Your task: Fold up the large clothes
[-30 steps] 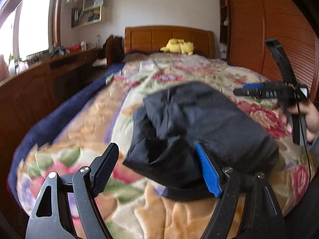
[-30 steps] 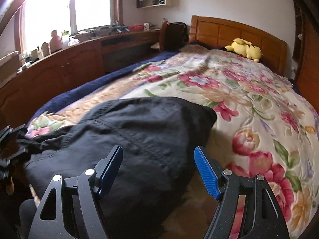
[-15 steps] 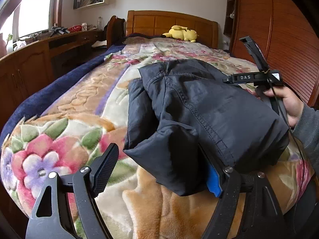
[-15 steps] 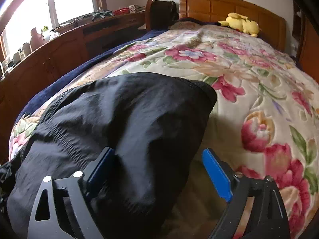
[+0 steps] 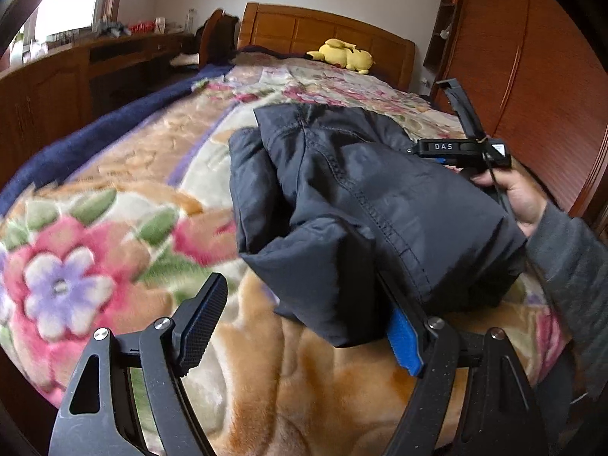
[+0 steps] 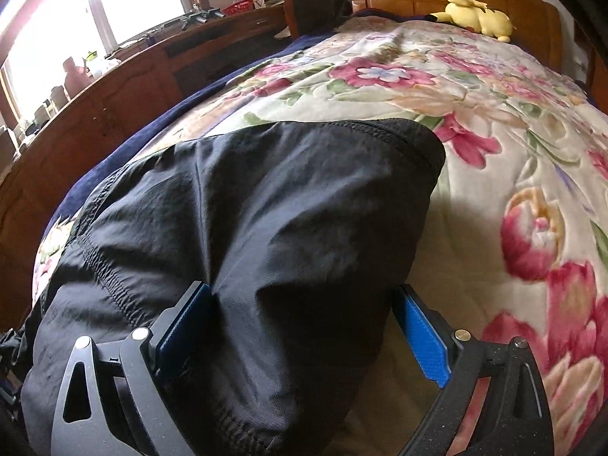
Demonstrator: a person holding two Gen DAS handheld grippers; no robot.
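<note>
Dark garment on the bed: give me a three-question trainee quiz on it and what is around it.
1. True or false: the yellow plush toy lies by the wooden headboard.
2. The dark garment rests on: A) the floral blanket; B) a desk; C) the floor.
3. Fill in: the left tongs stand ____, with one finger clear of the fabric.
Key: 1 true; 2 A; 3 open.
</note>
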